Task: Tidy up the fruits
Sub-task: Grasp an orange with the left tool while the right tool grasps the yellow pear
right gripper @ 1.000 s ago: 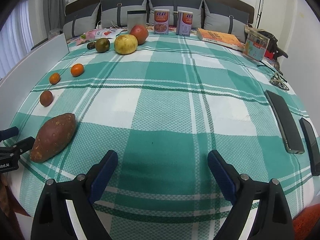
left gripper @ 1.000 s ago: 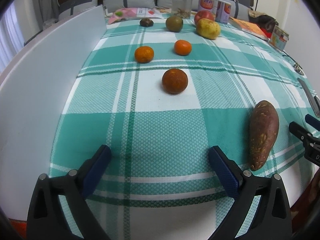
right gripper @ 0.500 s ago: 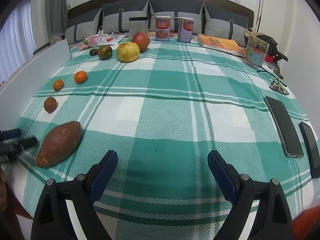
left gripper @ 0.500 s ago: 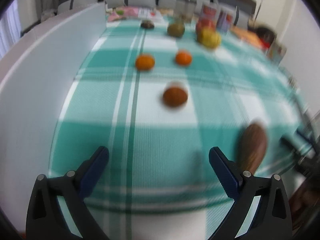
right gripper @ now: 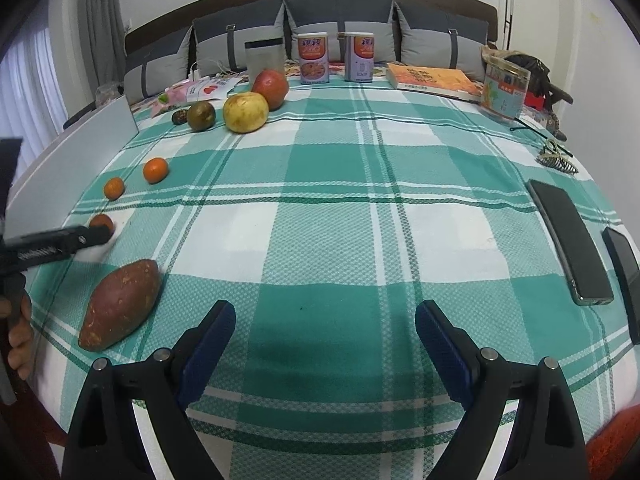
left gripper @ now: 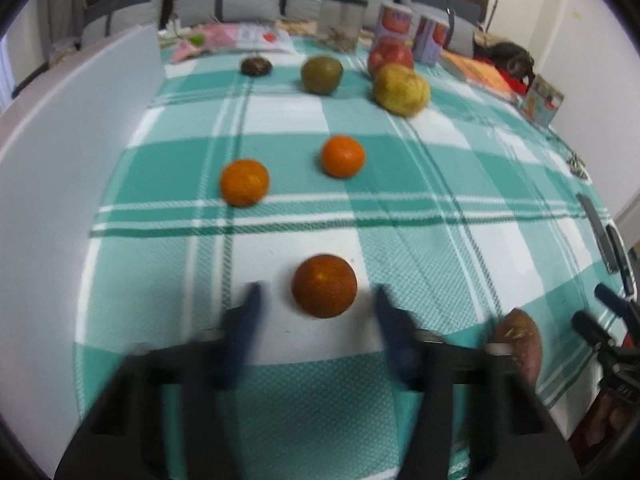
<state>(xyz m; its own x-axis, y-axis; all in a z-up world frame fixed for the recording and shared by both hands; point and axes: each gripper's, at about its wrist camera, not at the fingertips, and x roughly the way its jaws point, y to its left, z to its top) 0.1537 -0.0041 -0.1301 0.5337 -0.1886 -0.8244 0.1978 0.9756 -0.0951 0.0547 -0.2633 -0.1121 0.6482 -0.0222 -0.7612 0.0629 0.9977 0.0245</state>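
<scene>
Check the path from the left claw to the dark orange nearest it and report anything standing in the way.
Nothing visible blocks it. The left claw is closing, with the dark orange already between its fingers on bare tablecloth. The pads do not yet press on it. The sweet potato lies off to the side.

Sweet potato (right gripper: 120, 304) lies nearest on cloth (right gripper: 340, 240); beyond it three oranges (right gripper: 116, 188) trail back along board (right gripper: 72, 172) at left; apples (right gripper: 256, 100) behind them; phones (right gripper: 570, 240) at right edge.
</scene>
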